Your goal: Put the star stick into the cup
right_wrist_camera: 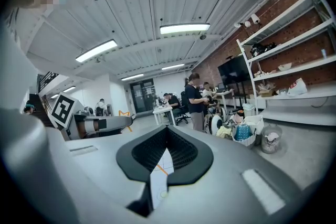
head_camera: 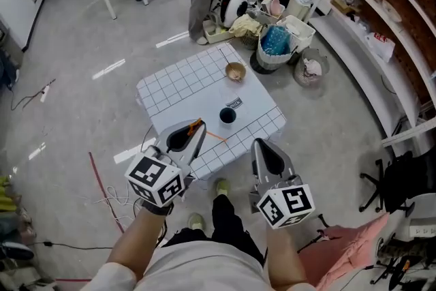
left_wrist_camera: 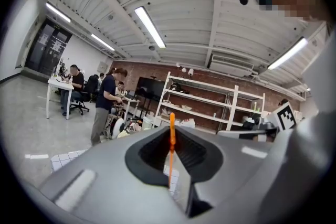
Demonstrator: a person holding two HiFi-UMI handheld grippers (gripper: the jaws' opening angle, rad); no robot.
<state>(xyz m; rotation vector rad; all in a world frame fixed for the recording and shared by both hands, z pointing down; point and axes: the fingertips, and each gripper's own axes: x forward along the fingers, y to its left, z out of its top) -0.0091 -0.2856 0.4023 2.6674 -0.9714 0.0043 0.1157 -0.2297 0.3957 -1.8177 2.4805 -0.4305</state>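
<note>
Left gripper (head_camera: 194, 127) jaws clamped on the star stick (left_wrist_camera: 171, 139), an orange stick held over the near edge of the desk (head_camera: 184, 88), with its thin end poking toward the cup (head_camera: 227, 116). The dark cup stands upright mid-desk, apart from the stick; its inside is too dark to read. A brown bowl (head_camera: 235, 71) sits at the far edge. Right gripper (head_camera: 259, 145) jaws are together, gripping nothing.

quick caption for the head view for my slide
Left gripper holds the orange star stick, not yet in the black cup on the gridded table; right gripper shut, empty.
</note>
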